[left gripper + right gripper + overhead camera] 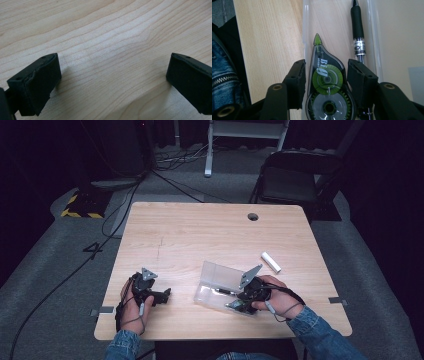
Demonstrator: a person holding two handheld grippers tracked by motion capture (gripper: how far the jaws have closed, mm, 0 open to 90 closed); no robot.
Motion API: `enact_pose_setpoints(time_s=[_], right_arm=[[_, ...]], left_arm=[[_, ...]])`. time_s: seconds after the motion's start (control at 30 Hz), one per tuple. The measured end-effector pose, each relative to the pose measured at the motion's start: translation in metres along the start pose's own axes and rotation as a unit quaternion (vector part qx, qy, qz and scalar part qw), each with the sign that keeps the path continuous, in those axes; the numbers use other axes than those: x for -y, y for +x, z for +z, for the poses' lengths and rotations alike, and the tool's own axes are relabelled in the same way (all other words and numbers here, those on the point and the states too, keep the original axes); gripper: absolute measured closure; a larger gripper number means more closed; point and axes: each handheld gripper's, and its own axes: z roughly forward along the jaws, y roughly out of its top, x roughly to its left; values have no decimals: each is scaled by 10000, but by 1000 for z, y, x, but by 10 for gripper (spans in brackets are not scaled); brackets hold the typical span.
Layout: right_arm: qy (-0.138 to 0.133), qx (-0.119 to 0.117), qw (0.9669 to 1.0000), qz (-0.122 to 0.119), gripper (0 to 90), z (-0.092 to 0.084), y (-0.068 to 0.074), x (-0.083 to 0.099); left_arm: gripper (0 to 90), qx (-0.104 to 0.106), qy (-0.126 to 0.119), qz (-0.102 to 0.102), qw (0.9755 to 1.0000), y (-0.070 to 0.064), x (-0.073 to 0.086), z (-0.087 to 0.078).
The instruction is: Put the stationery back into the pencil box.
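My right gripper [325, 75] sits over the clear plastic pencil case [220, 275], which lies open on the light wooden bench [200, 230] near its front edge, lid raised toward the far side. In the right gripper view, the black jaws stand on either side of a green and smoke-tinted correction tape dispenser [328, 82] with two visible reels and a pointed green tip. The dispenser lies in the tray of the case, tip pointing away from me. The jaws flank its body closely; I cannot tell whether the pads press on it or stand just clear. Just beside the dispenser, in the same tray, lies a black-gripped ballpoint pen [358, 32] with a clear barrel, running parallel to the dispenser. In the high view, my right hand [272, 297] rests at the near right corner of the case.

My left gripper [113, 82] is released: its jaws are spread wide over bare bench surface with nothing between them. In the high view it [150, 295] lies low on the bench, well apart from the case, to its left.

A white cylindrical stick [270, 262] lies on the bench beyond the case, to its right.
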Motion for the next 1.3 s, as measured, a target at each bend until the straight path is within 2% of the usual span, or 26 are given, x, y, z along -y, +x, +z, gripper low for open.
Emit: enact_pose_setpoints(time_s=[0.13, 0.27, 0.43, 0.57, 0.83, 1.03, 1.07, 1.1, 1.13, 1.2, 1.23, 1.3], right_arm=[[1, -67, 10000, 35, 493, 0, 0, 0], [-90, -10, 10000, 20, 491, -3, -1, 0], [-357, 144, 9992, 63, 487, -13, 0, -1], [-681, 340, 9970, 133, 487, -28, -1, -1], [-1283, 748, 9882, 365, 480, -55, -6, 4], [-1632, 1049, 9795, 544, 457, -73, -13, 9], [-1713, 1152, 9766, 604, 454, -78, -16, 12], [-1713, 1152, 9766, 604, 454, -78, -16, 12], [-1760, 1229, 9743, 684, 450, -81, -18, 14], [-1783, 1270, 9730, 726, 445, -83, -20, 15], [-1794, 1357, 9709, 822, 439, -85, -23, 18], [-1803, 1382, 9700, 859, 437, -86, -24, 19]], left_arm=[[2, -1, 0, 1, 10000, 0, 0, 0], [1, -2, -1, 1, 10000, 0, 0, 0], [2, -2, -2, -1, 10000, 0, 0, 0], [1, -2, -1, 0, 10000, 0, 0, 0], [2, 1, 2, -2, 10000, 0, 0, 0], [2, -2, 0, 1, 10000, 0, 0, 0], [1, -1, 0, 1, 10000, 0, 0, 0], [1, -1, 0, 1, 10000, 0, 0, 0], [1, -1, 1, 3, 10000, 0, 0, 0], [1, -1, 0, 1, 10000, 0, 0, 0], [1, -1, 0, 0, 10000, 0, 0, 0], [1, -2, 0, 1, 10000, 0, 0, 0]])
